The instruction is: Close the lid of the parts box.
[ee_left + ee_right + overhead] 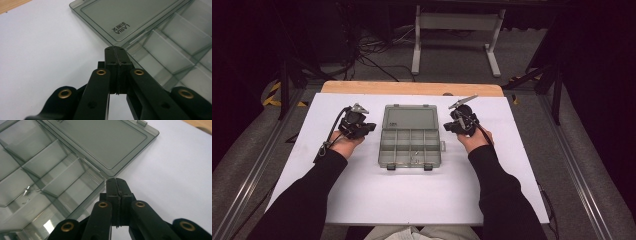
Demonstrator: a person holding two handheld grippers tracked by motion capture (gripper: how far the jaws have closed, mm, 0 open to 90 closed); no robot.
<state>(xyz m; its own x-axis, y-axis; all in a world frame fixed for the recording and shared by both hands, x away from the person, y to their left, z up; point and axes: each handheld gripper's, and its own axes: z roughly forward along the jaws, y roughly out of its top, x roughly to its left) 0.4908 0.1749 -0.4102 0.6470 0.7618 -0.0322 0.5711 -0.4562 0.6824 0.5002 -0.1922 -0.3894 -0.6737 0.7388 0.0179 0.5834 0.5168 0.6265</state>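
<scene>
At the centre of the white board [362,200] that covers the table lies a clear, smoke-grey plastic organiser box [410,144], its flat lid [410,117] swung fully open and lying toward twelve o'clock, the divided tray toward six o'clock. The plastic is hard, glossy and see-through, with thin straight partition walls cutting the tray into rectangular compartments; in the right gripper view a few tiny bright metal bits [27,190] lie in one compartment, too small to tell apart. Two dark latches sit on the tray's six o'clock edge. The board is matt and smooth, with a strip of bare wood [412,88] beyond its twelve o'clock edge. At nine o'clock of the box the left gripper [371,127] is held in a hand, its matt black jaws pressed together with nothing between them, the tips just beside the box where lid meets tray; whether they touch it I cannot tell. At three o'clock the right gripper [447,126] mirrors it, jaws likewise pressed together and empty, near the box's edge at the hinge line. Bare board lies open on both outer sides and toward six o'clock, between the dark sleeves [312,195].
</scene>
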